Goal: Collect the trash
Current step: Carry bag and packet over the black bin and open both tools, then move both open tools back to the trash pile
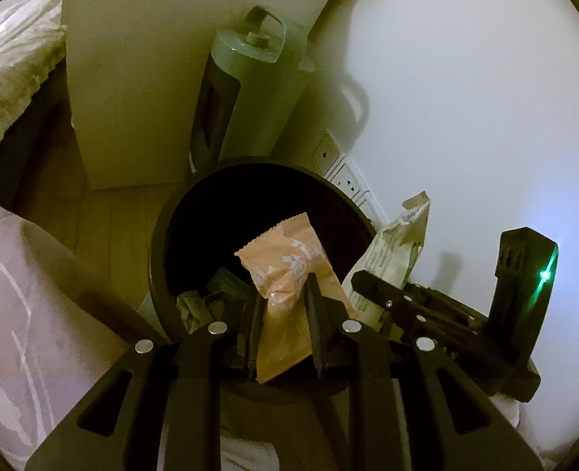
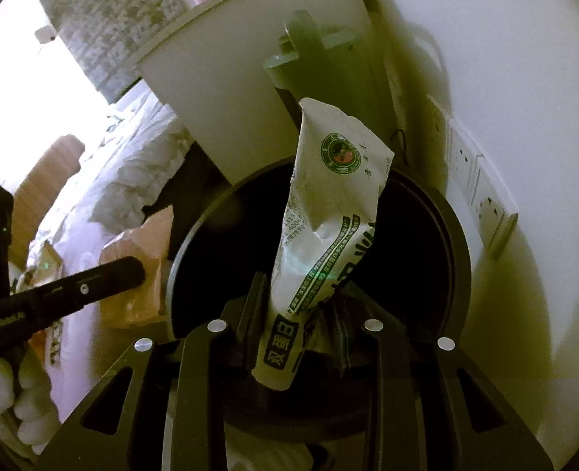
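At twelve o'clock in my left wrist view I saw a white cabinet [image 1: 140, 90] standing on the wood floor [image 1: 105, 212]. Just beside it, toward one o'clock, a grey-green tower appliance [image 1: 250, 90] with a handle on top leaned close to the white wall [image 1: 466, 78]. White wall sockets [image 1: 340, 172] sat low on that wall at about two o'clock. A pale ruffled bedspread [image 1: 10, 78] filled ten o'clock, and a lilac patterned cloth [image 1: 26, 294] lay at eight o'clock.
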`<action>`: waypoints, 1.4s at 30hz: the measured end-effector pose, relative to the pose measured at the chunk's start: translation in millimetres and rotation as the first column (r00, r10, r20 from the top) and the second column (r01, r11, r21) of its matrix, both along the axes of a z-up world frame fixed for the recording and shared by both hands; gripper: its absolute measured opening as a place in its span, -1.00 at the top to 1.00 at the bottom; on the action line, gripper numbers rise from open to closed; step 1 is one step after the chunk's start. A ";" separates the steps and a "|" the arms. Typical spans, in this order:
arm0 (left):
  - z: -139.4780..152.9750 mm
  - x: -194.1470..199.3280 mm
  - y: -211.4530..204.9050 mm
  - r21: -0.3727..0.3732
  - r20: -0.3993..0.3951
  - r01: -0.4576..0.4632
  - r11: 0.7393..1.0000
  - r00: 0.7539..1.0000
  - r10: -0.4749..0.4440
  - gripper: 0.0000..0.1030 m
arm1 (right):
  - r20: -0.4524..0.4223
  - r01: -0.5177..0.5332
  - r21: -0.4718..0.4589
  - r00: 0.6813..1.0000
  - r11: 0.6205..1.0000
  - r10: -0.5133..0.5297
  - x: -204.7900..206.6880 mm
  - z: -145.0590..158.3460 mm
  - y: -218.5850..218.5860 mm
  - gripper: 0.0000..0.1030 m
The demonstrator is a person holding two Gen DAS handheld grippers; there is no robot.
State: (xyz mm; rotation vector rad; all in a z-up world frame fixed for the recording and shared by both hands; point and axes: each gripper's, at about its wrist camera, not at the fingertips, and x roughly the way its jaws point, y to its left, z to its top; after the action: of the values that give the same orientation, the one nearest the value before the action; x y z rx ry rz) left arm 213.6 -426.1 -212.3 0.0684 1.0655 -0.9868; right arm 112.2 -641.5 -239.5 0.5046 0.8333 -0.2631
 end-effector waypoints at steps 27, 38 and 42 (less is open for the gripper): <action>60.8 -39.8 155.8 -0.115 0.162 -0.262 0.958 0.947 0.279 -0.63 | 0.104 -0.212 0.010 0.972 0.977 0.210 10.5 46.0 111.5 -0.40; 46.8 -30.6 354.4 -0.104 0.171 -0.638 0.763 0.744 0.645 -0.63 | 0.086 -0.582 -0.022 0.809 0.813 0.582 64.2 67.4 286.8 -0.40; 24.9 -15.1 399.8 -0.050 0.134 -0.693 0.719 0.709 0.692 -0.54 | 0.046 -0.700 -0.012 0.713 0.714 0.700 76.1 59.4 359.0 -0.40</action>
State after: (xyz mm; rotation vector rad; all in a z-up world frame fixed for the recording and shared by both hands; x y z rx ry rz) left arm 198.6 -26.3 -187.5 -0.2483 0.8492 -0.2777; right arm 188.3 -282.5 -180.1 0.1645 0.9229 0.4638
